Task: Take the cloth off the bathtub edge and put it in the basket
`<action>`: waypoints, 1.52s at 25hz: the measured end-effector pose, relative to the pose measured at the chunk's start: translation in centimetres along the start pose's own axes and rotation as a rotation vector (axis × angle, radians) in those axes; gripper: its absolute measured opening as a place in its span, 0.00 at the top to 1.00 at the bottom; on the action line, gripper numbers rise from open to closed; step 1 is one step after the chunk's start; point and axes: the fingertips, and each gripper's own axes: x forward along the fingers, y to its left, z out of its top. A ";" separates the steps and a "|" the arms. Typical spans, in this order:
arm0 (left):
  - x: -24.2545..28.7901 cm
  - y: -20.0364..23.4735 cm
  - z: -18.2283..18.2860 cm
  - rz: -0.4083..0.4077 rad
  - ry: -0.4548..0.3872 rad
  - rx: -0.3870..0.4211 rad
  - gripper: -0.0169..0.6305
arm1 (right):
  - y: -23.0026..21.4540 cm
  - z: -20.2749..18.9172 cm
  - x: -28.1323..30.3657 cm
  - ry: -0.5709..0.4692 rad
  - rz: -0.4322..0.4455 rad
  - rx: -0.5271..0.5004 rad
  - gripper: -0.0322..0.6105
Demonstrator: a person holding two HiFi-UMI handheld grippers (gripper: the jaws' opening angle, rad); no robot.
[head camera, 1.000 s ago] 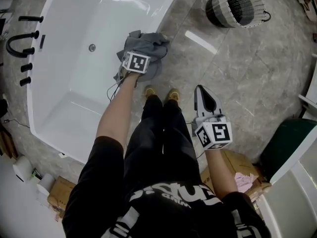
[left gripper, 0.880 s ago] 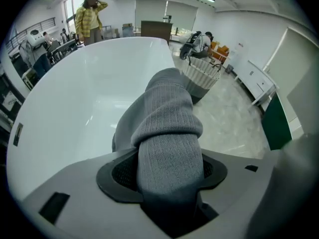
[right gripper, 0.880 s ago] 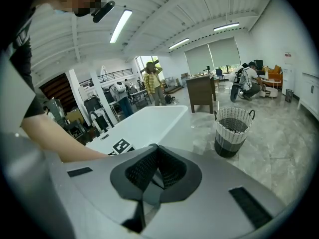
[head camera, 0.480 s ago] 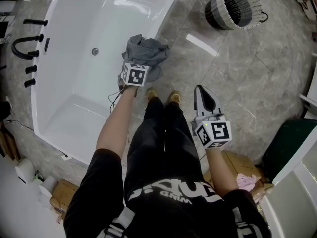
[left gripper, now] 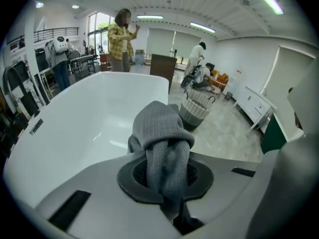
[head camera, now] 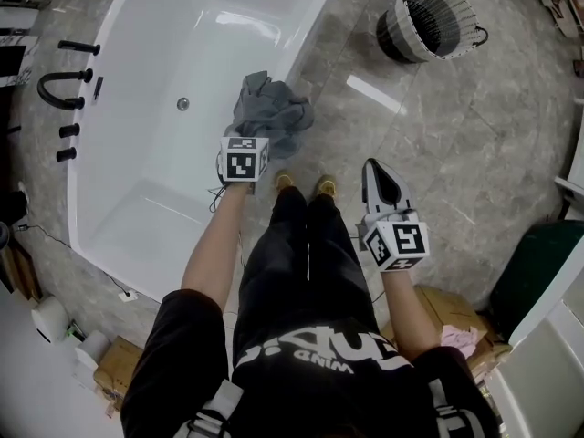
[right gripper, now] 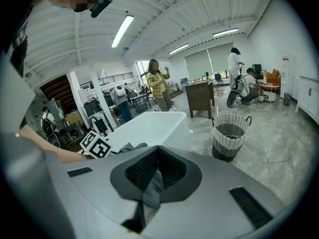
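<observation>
A grey cloth [head camera: 272, 108] lies bunched on the long edge of the white bathtub [head camera: 306, 26]. My left gripper [head camera: 251, 133] is at the cloth's near side, its marker cube above it. In the left gripper view the jaws are closing, and a fold of the cloth [left gripper: 162, 133] is pinched between the pads of my left gripper [left gripper: 167, 176]. The woven basket [head camera: 429, 16] stands on the floor to the far right, also in the left gripper view [left gripper: 197, 108]. My right gripper [head camera: 372, 167] hangs over the floor, shut and empty [right gripper: 158, 151].
Black tap fittings [head camera: 64, 85] sit at the tub's left side. The person's legs and shoes [head camera: 301, 185] stand between the grippers. A green-fronted unit [head camera: 538, 272] and cardboard boxes [head camera: 447, 313] are at the right. Several people [left gripper: 122, 39] stand far off in the room.
The left gripper's jaws have closed on the cloth. The cloth has been drawn from a spread heap into a tighter bunch on the tub edge. The right gripper has barely moved.
</observation>
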 end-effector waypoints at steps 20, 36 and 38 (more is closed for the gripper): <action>-32.5 -11.8 25.7 -0.135 -0.655 0.155 0.91 | 1.2 14.2 -11.0 -0.280 -0.068 -0.092 0.93; -36.6 -15.5 31.4 -0.322 -0.736 0.251 0.91 | 0.3 15.5 -14.1 -0.356 -0.233 -0.044 0.93; -35.9 -15.8 31.3 -0.347 -0.728 0.267 0.91 | 0.1 15.1 -14.3 -0.364 -0.263 -0.035 0.93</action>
